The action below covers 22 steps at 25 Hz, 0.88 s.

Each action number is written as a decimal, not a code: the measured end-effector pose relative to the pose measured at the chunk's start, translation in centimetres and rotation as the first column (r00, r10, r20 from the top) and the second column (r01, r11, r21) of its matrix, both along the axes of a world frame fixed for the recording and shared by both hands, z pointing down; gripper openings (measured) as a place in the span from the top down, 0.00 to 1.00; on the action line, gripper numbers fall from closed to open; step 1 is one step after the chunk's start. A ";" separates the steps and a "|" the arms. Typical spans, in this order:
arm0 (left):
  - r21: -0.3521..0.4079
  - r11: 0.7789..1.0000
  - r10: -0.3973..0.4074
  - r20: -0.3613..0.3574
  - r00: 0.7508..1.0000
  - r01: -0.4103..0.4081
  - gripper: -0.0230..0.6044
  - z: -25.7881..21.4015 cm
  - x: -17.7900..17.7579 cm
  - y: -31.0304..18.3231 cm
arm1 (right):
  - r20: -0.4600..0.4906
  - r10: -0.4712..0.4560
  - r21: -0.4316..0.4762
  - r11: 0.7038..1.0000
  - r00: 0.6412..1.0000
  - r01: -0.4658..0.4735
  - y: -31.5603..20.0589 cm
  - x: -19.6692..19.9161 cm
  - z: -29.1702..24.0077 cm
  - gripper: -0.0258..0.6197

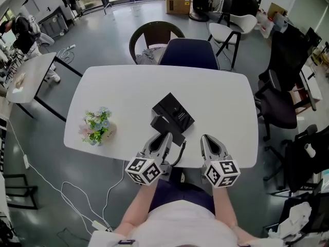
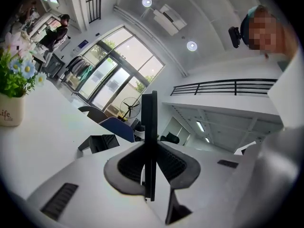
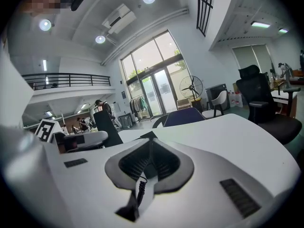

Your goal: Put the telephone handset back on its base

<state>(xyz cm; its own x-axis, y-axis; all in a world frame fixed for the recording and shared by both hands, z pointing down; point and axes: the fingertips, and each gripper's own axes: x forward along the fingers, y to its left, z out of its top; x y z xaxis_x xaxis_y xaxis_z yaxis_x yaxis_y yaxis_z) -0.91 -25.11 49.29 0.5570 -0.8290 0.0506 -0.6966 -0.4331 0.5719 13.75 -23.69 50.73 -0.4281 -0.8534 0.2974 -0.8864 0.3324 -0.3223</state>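
The black telephone base [image 1: 177, 110] lies in the middle of the white table [image 1: 226, 102]. Its black handset [image 1: 164, 124] hangs just in front of the base, on its near left side, and my left gripper [image 1: 165, 136] is shut on it. In the left gripper view the handset [image 2: 149, 118] stands edge-on between the pads, with the base [image 2: 99, 143] to the left. A coiled cord [image 1: 180, 156] hangs by the table's near edge. My right gripper [image 1: 206, 139] is shut and holds nothing, right of the phone. In the right gripper view my right gripper [image 3: 151, 144] shows the cord [image 3: 140, 191] beneath it.
A small pot of flowers [image 1: 96, 126] stands on the table's left part. A blue chair [image 1: 189, 53] is tucked at the far side and black office chairs [image 1: 280, 107] stand to the right. Another white table [image 1: 31, 76] is at the left, with cables [image 1: 77, 194] on the floor.
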 end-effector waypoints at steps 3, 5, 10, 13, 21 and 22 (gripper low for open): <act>-0.037 0.999 0.007 -0.018 1.000 -0.008 0.83 1.3 0.2 -0.7 | -0.001 0.009 -0.019 1.000 1.000 -0.009 -0.4 0.3 0.4 0.90; -0.059 0.998 0.011 -0.023 1.000 -0.012 0.83 2.2 0.2 -1.3 | -0.005 0.013 -0.030 0.999 1.000 -0.013 -0.8 0.4 0.6 0.90; -0.102 0.994 0.024 -0.043 0.999 -0.028 0.83 4.3 0.3 -2.7 | -0.015 0.018 -0.057 0.998 1.000 -0.019 -1.6 0.7 1.5 0.90; -0.123 0.992 0.025 -0.047 0.999 -0.031 0.83 5.4 0.1 -3.6 | -0.019 0.012 -0.076 0.997 1.000 -0.014 -2.1 0.4 2.1 0.90; -0.177 0.983 0.022 -0.102 0.995 -0.040 0.83 7.8 -0.5 -5.6 | 0.004 -0.022 -0.113 0.993 1.000 0.023 -3.4 -0.5 2.9 0.90; -0.182 0.983 0.018 -0.111 0.994 -0.039 0.83 8.0 -0.6 -5.9 | 0.008 -0.028 -0.119 0.993 1.000 0.028 -3.5 -0.7 3.1 0.90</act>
